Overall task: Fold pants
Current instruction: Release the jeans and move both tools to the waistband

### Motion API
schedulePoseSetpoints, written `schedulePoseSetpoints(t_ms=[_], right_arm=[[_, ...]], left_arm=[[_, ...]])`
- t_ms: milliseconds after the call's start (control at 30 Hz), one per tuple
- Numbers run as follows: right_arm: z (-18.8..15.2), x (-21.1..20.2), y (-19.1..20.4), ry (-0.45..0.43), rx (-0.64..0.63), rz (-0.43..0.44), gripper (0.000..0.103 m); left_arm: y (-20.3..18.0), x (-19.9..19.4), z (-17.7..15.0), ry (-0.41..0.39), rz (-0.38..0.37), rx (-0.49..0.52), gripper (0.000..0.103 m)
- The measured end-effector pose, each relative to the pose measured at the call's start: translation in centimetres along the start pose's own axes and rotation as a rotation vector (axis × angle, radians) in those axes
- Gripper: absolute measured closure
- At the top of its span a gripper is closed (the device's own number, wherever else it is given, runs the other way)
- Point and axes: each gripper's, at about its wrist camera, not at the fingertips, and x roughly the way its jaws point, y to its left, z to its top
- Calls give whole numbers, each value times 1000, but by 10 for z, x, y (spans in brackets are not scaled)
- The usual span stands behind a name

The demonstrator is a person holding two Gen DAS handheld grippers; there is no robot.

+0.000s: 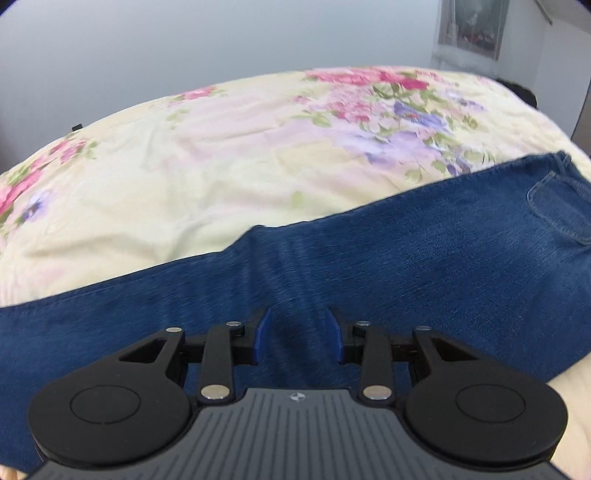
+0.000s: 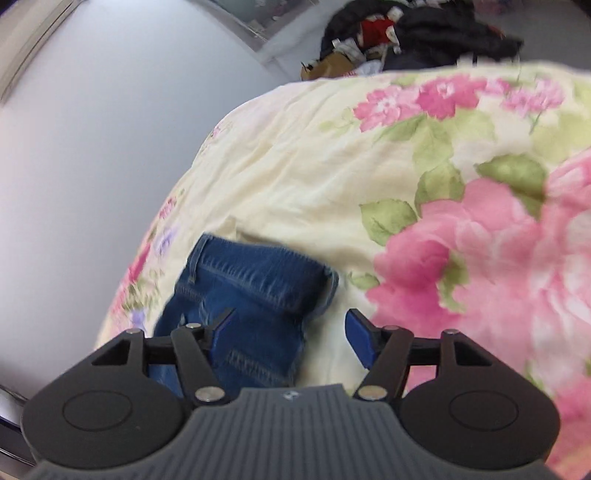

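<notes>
The left hand-held gripper (image 1: 297, 334) is seen at the lower centre of its own view with its blue pads (image 1: 263, 332) held apart and nothing clamped between them; only denim is seen below the gap. The pants (image 1: 369, 266), blue jeans, are laid as a long band across the lower half of that frame, from the left edge to the right edge, where a back pocket (image 1: 557, 212) is shown. They are spread on a bed covered by a cream floral bedspread (image 1: 184, 166), which fills the middle of the frame, with a pale wall behind it at the top.

The right hand-held gripper (image 2: 291, 332) is seen at the lower centre of its view with its jaws set wide apart and nothing gripped. The waistband end of the pants (image 2: 255, 280) is found at the lower centre-left of that frame, partly behind the left pad (image 2: 221, 328), while the right pad is seen over bare bedspread (image 2: 295, 166). Large pink flowers are printed on the cover at the right. A pile of dark clothes (image 2: 417, 29) is seen beyond the bed at the upper right. The picture is blurred.
</notes>
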Motion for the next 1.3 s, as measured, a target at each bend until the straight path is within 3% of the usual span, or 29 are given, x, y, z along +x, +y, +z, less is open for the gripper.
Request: schedulePoseSetpoints(t_ms=[133,200,267,333,400,500,600,733,767,833,933,1100,1200,1300], right_arm=[[16,42,-19,48,79,72,42],[20,54,-15,67,60,121,55],[25,62,3,86,-77,89,94],[31,57,28,23,-246,85,97],[40,59,41,-16,-321,63,101],[38,84,37,51,-358,-66,101],[37,92,31,67,-333,-85,98],[49,73,43,25,-375,-145,74],[48,62,50,1,-434,-174,73],[46,45,66,-28,-520,-169,73],[36,42,98,-11,-600,-90,73],[0,93,149,61,-734,-71,74],[-16,130,166,81,-763,-72,79],[-24,167,176,93,-776,-123,80]], left_arm=[[-15,23,5,45,31,29,62],[-16,31,6,60,43,32,62],[-18,38,7,69,50,26,62],[-17,41,6,68,53,22,62],[-18,45,7,67,53,20,62],[-18,47,5,63,57,0,62],[-17,47,6,65,59,-8,61],[-14,39,9,39,44,-29,61],[-12,36,10,25,35,-37,61],[-7,30,11,7,36,-50,59],[2,25,13,-17,64,-56,59],[28,23,15,-29,83,-97,59],[40,31,14,-17,104,-80,59],[54,43,11,-10,99,-105,59]])
